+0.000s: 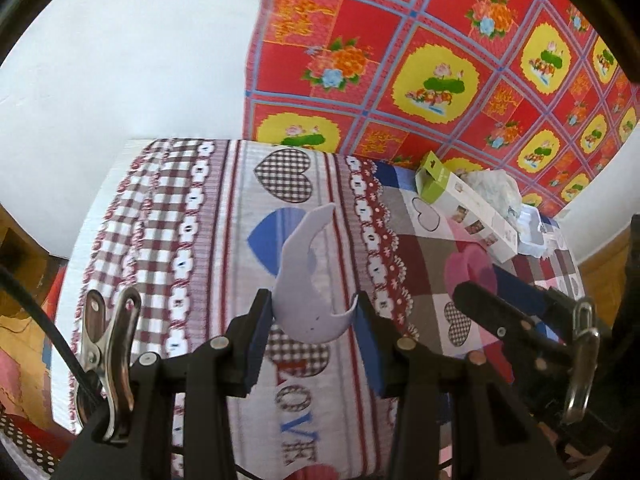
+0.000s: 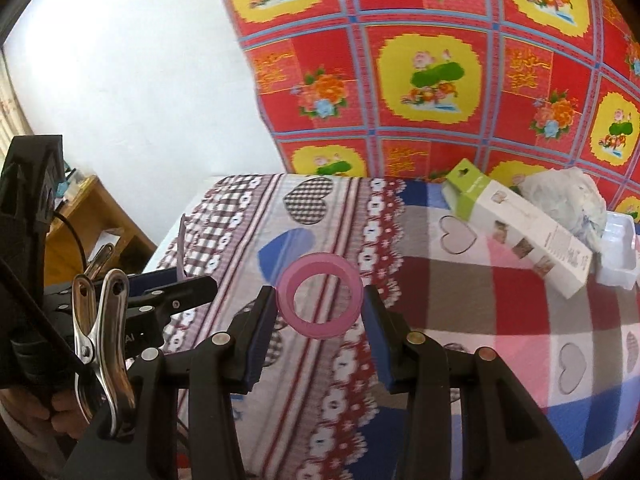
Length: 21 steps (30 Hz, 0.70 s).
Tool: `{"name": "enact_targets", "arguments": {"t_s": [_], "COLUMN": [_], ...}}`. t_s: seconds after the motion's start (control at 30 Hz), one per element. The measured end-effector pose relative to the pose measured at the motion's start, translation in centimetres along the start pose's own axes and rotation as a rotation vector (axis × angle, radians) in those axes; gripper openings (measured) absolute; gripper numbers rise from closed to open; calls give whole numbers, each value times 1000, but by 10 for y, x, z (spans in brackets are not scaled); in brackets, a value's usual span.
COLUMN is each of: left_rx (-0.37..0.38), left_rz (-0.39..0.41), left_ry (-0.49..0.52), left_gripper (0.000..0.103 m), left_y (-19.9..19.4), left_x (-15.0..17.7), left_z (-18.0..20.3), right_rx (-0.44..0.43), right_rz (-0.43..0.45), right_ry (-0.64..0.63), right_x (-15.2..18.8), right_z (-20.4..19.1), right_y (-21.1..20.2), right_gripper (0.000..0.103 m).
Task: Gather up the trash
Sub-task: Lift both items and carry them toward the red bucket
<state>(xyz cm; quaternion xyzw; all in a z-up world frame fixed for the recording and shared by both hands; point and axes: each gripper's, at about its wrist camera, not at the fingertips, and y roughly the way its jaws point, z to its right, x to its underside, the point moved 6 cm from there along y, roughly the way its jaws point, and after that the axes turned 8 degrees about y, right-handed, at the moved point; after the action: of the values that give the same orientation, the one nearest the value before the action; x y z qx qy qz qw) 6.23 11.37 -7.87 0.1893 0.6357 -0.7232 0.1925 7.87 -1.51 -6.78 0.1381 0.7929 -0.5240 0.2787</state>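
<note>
Wall hanging: red cloth with yellow flower medallions and a blue grid [image 2: 460, 80], filling the back behind the table, next to bare white wall [image 1: 132, 52].
Tablecloth: patchwork cover with checked hearts and brown gingham bands [image 1: 224, 216], spread right across the table under both grippers.
Carton: long white cardboard box with a lime-green end [image 2: 520, 232], lying at an angle on the far right of the cloth.
Bag: crumpled pale plastic bag [image 2: 568, 200], just behind the carton, touching it.
Tray: clear plastic tray [image 2: 620, 252], at the right edge, just beside the carton's near end.
Left gripper: black two-finger gripper with blue pads [image 1: 314, 320], jaws pinching a curled lilac plastic scrap [image 1: 300, 276]; the scrap is up off the cloth, its tip curling away past the fingertips.
Right gripper: matching black gripper with blue pads [image 2: 320, 308], jaws clamped on a pink plastic ring [image 2: 320, 296], one pad on each side, the ring standing face-on with the cloth showing through its hole.
Clips: shiny metal spring clip [image 2: 100, 344] on each gripper's body, left of the fingers.
</note>
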Motion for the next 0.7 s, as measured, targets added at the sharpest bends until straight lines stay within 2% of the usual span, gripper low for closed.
{"name": "enact_targets", "arguments": {"t_s": [0.33, 0.7], "left_rx": [-37, -138], "left_rz": [10, 43], "left_ry": [14, -141], "left_gripper": [42, 42], "left_y": [-27, -54], "left_x": [26, 44], "left_z": [-29, -68], "right_rx": [-50, -178], "right_rz": [12, -41], "right_ry": [-43, -193], "right_x": [13, 11], "right_z": [-46, -97], "right_y": [0, 10], "right_gripper": [44, 44]}}
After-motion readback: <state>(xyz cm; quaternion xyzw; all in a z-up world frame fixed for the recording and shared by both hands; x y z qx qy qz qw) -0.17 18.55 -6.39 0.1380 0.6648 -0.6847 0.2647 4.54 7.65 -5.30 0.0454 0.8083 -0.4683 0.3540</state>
